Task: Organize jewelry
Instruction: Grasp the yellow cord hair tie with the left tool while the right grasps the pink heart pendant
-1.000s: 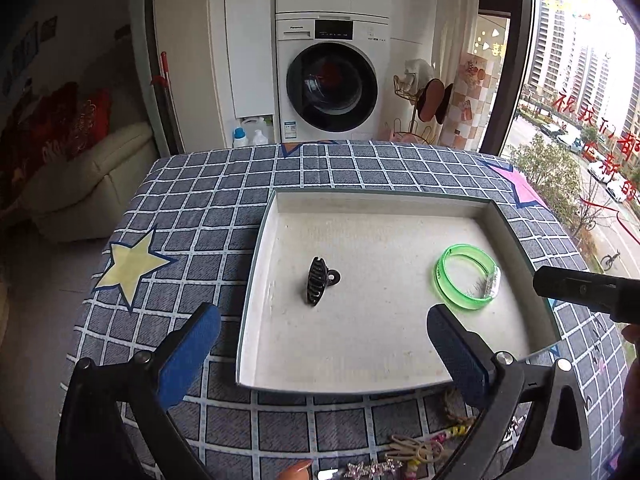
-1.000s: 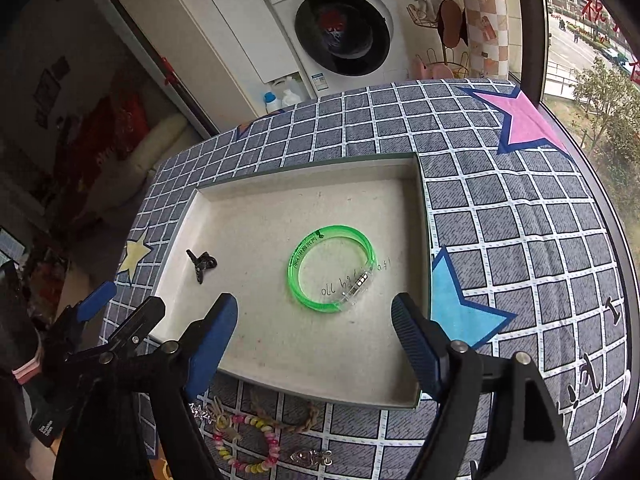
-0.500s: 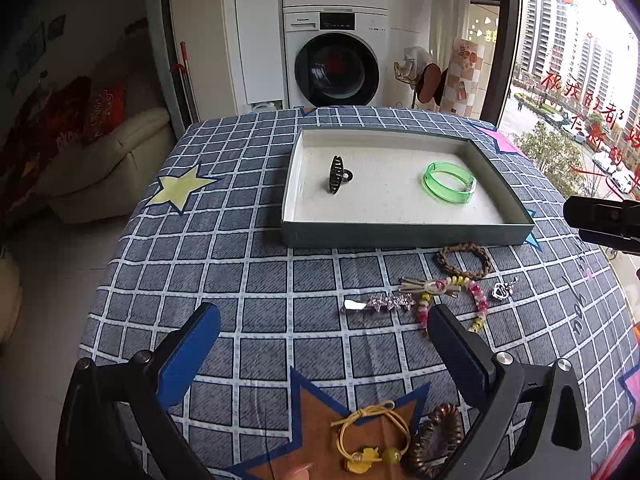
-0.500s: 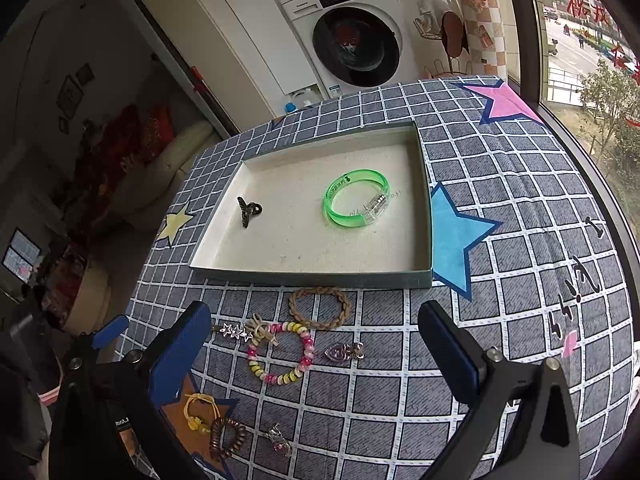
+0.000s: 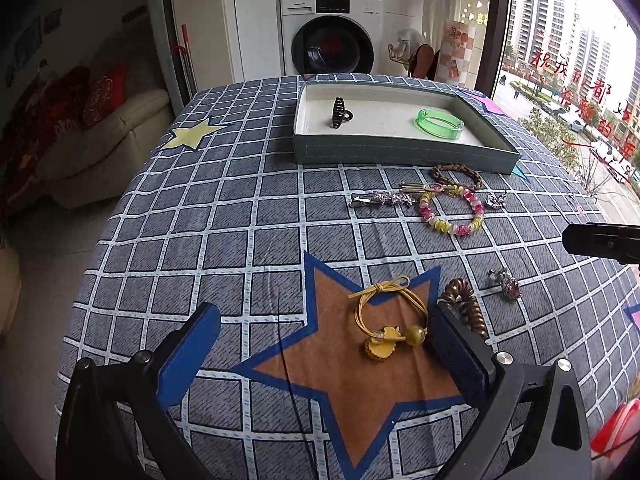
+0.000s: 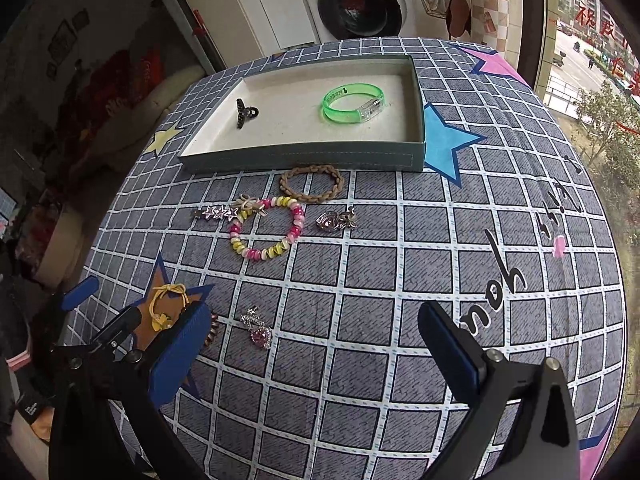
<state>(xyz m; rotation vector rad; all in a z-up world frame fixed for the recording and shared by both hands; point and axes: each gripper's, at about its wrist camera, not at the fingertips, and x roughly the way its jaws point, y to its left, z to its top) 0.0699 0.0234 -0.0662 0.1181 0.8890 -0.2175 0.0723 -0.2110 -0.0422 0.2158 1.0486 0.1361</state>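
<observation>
A shallow tray [image 5: 404, 155] [image 6: 304, 156] at the far side holds a black hair claw [image 5: 339, 112] [image 6: 245, 113] and a green bangle [image 5: 439, 124] [image 6: 354, 105]. On the cloth before it lie a brown braided bracelet [image 6: 312, 183], a pink-yellow bead bracelet [image 6: 266, 234], a star hair clip [image 6: 214, 213], a heart charm [image 6: 334, 219] and a pink gem brooch [image 6: 260, 330]. A yellow hair tie [image 5: 386, 316] and a brown spiral tie [image 5: 466, 306] lie near my left gripper [image 5: 320, 344], which is open and empty. My right gripper [image 6: 312, 344] is open and empty.
The table wears a grey checked cloth with stars [image 6: 400, 264]. A washing machine [image 5: 332, 36] stands behind it, a sofa [image 5: 80, 136] to the left and a window [image 5: 568, 60] to the right. The left gripper shows in the right wrist view [image 6: 100, 320].
Both grippers have pulled back from the tray toward the table's near side, staying open. The loose jewelry on the cloth has come into view.
</observation>
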